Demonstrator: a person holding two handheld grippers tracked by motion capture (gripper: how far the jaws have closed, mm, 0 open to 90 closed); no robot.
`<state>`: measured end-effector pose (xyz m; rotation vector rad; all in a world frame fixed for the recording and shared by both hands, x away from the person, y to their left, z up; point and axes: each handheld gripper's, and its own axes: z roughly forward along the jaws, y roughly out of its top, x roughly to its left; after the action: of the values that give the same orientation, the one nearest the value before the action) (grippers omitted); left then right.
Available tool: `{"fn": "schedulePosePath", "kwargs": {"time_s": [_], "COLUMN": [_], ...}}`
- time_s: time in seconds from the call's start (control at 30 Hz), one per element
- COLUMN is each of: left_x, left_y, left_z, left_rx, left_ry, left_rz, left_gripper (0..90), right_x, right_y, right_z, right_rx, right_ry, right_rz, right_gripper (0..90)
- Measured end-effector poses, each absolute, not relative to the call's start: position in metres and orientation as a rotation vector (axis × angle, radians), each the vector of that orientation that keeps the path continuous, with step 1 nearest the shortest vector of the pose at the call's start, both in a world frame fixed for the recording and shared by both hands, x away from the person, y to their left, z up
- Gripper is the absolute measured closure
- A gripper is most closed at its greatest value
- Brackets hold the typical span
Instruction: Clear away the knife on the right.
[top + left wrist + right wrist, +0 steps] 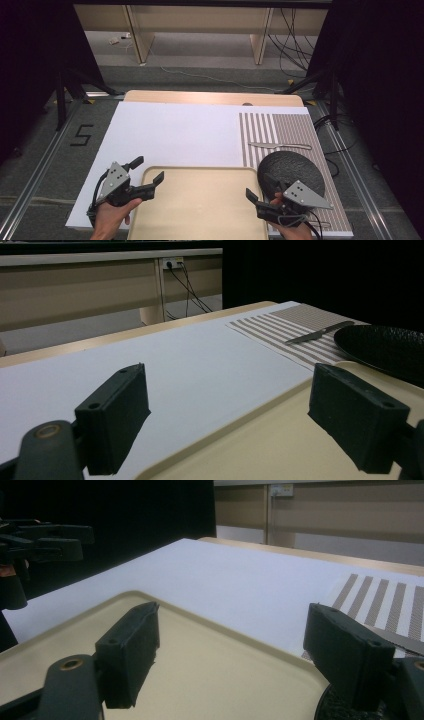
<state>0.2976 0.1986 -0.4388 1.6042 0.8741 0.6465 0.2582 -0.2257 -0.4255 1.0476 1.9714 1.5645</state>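
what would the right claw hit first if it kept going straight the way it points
Probably nothing soon: the open right claw points low across the beige tray toward bare white table.

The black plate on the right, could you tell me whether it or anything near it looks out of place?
The black plate lies partly over the beige tray's right corner instead of flat on the striped mat. The knife lies square on the mat. Nothing looks spilled or damaged.

Knife (pixel 279 146) behind plate (pixel 292 170) (on mat (pixel 292 127))

Both grippers are matte black: left gripper (pixel 148 174) and right gripper (pixel 256 187) each carry a grey triangular plate with screws, chunky rectangular pads, black cables trailing.
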Motion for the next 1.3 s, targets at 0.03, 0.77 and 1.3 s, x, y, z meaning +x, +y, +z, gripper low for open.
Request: {"fn": "schedulePosePath", "kwargs": {"time_s": [0.03, 0.77, 1.3], "left_x": [0.298, 0.298, 0.299], "left_y": [0.198, 0.199, 0.201], "left_z": [-0.439, -0.439, -0.441], "left_rx": [1.601, 1.608, 1.599], "left_ry": [0.872, 0.877, 0.899], "left_rz": [0.645, 0.652, 0.656], "left_gripper": [16.0, 16.0, 16.0], "right_x": [0.258, 0.266, 0.323], "right_y": [-0.226, -0.238, -0.273], "right_z": [-0.426, -0.42, -0.4], "right_rx": [1.048, 1.031, 1.026], "right_ry": [1.972, 1.939, 2.141], "right_rz": [1.563, 1.546, 1.351], "right_gripper": [23.2, 23.2, 23.1]}}
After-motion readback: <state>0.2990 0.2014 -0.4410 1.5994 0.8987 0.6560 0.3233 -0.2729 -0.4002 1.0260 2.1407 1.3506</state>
